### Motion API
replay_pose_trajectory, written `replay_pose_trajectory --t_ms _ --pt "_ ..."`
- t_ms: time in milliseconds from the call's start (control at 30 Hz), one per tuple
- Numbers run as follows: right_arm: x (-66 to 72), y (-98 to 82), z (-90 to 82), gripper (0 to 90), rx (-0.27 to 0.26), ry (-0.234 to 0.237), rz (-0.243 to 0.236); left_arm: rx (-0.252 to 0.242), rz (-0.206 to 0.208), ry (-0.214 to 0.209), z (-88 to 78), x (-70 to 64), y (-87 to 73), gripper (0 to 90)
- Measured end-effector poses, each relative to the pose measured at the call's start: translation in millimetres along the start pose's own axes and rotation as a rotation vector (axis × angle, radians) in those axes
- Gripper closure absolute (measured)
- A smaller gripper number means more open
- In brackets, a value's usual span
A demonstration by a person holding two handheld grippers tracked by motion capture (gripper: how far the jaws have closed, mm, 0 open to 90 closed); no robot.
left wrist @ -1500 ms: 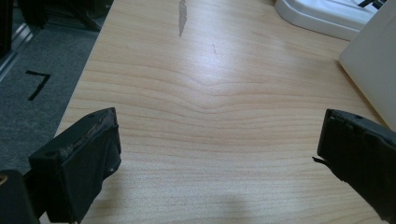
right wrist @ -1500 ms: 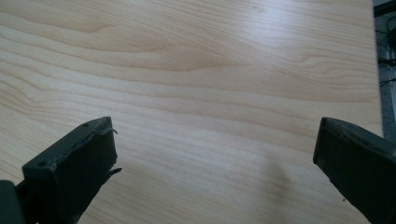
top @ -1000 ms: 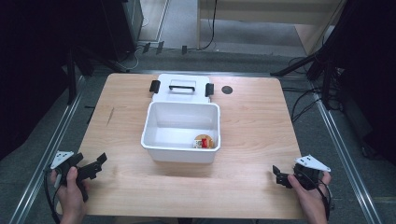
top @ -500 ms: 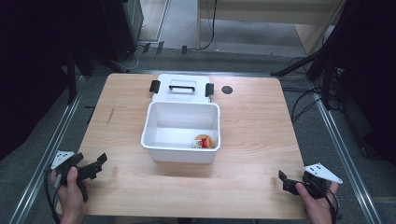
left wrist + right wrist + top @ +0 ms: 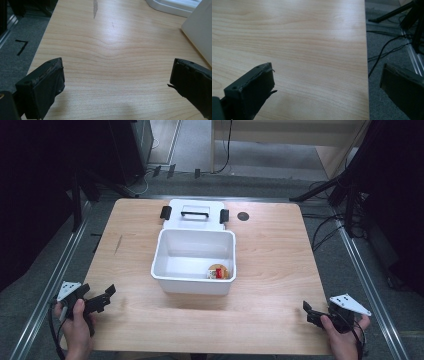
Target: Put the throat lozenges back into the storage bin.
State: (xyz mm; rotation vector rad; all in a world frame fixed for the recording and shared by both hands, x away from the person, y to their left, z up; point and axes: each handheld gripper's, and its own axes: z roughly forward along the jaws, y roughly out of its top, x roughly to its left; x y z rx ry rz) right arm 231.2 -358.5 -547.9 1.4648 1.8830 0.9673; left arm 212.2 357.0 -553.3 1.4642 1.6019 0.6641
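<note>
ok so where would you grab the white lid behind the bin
Take the lid by its black handle, coming straight down from above. It lies flat with the handle up on top and running left to right, so tongs can close across it front to back.

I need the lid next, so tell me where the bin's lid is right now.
In the high view, the white lid with black latches lies flat on the table's far side, directly behind the open white bin and touching its back rim.
</note>
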Motion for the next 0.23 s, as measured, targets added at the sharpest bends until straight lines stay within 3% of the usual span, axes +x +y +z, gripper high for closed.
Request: replay_pose_trajectory --t_ms 133,233 --pt "1.0 0.9 2.0 0.0 0.014 0.000 -0.010 -0.014 -0.004 -0.019 0.3 0.2 0.3 0.0" --pt "2.8 0.3 0.7 0.0 0.004 -0.026 -0.021 -0.024 -0.012 -0.029 0.4 0.7 0.4 0.0"
